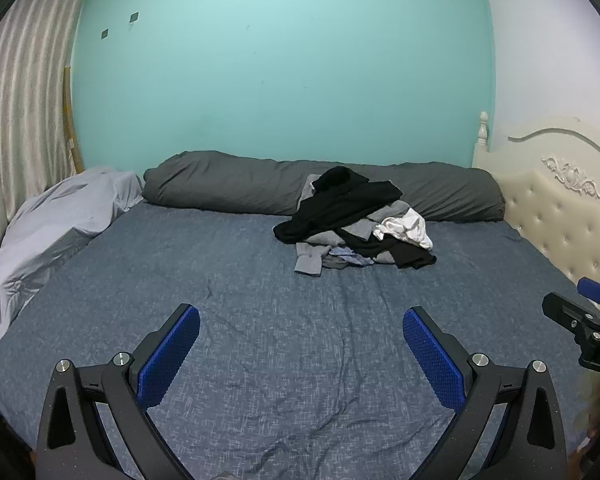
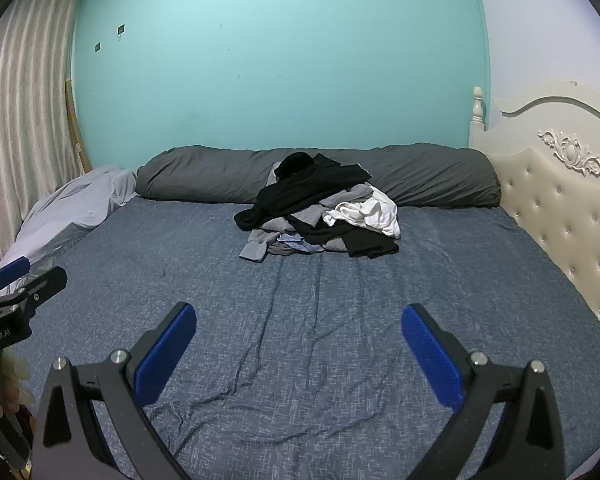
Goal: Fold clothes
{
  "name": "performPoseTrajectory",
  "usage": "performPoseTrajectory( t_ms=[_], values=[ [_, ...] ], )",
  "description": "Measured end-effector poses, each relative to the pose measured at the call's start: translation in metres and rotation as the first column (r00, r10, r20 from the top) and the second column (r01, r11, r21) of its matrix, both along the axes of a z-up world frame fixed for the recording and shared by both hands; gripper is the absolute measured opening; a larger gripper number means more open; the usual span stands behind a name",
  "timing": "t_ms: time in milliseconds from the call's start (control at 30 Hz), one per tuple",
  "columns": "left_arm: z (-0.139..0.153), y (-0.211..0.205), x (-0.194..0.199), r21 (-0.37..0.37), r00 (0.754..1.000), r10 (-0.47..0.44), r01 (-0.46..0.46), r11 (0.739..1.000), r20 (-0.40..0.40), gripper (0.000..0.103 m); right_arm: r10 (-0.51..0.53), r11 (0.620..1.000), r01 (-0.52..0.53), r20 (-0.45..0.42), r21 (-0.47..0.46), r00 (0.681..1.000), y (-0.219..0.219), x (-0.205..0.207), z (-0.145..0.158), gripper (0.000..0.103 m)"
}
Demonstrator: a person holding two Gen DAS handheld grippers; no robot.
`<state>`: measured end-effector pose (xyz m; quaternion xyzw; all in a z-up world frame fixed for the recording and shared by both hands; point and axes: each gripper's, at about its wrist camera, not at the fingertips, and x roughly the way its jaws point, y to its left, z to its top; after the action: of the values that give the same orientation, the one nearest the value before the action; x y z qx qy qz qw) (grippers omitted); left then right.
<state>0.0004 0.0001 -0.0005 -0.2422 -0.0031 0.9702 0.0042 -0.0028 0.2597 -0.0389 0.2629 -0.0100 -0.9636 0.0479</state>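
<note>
1. While both tools hang over the near end of the bed (image 1: 220, 264), the clothes pile (image 1: 356, 220) sits well apart at 12 o'clock, against the long grey bolster (image 1: 228, 188). It is a loose heap, with no folded stack in either view.
2. Left gripper (image 1: 301, 356): jaws spread wide, nothing between the blue pads (image 1: 168, 360). Right gripper (image 2: 299, 354): same, wide and empty.
3. Our read: if the job is pulling one garment, take the black piece (image 1: 340, 200) on top, since it overlaps the grey ones and the white one (image 1: 404, 230) at 3 o'clock of the heap.
4. We'd pinch one layer only, at an edge or corner. A deep bite drags neighbours along.
5. We'd spread it on the bare sheet at 6 o'clock of the pile. There's plenty of flat space there, though the sheet has wrinkles.
6. We'd use two grip points well apart on the same hem so the cloth hangs flat.
7. View differences: the left wrist view shows the right tool's body at its 3 o'clock edge, and more of the pale duvet (image 1: 52, 232) at 9 o'clock.
8. The right wrist view shows the left tool at 9 o'clock, plus fingers at the lower left edge, and much more of the tufted headboard (image 2: 560, 208) at 3 o'clock.
9. The pile's far side is hidden in both views.
</note>
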Motion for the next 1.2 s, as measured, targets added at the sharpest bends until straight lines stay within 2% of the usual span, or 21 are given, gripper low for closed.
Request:
performPoseTrajectory(
  t_ms=[800, 867, 1200],
  values=[
    [-0.007, 0.004, 0.003, -0.003, 1.0, 0.004, -0.004, 1.0, 0.008, 0.103, -0.003, 1.0, 0.003, 0.007, -0.009, 1.0, 0.003, 0.0, 0.002, 0.103],
    [-0.009, 0.004, 0.003, 0.005, 1.0, -0.024, 0.023, 1.0, 0.01, 0.103, -0.003, 1.0, 0.003, 0.007, -0.009, 1.0, 0.002, -0.001, 0.001, 0.103],
    [-0.01, 0.004, 0.001, 0.007, 1.0, -0.023, 0.023, 1.0, 0.018, 0.103, -0.001, 1.0, 0.001, 0.006, -0.008, 1.0, 0.001, 0.0, 0.001, 0.103]
  ],
)
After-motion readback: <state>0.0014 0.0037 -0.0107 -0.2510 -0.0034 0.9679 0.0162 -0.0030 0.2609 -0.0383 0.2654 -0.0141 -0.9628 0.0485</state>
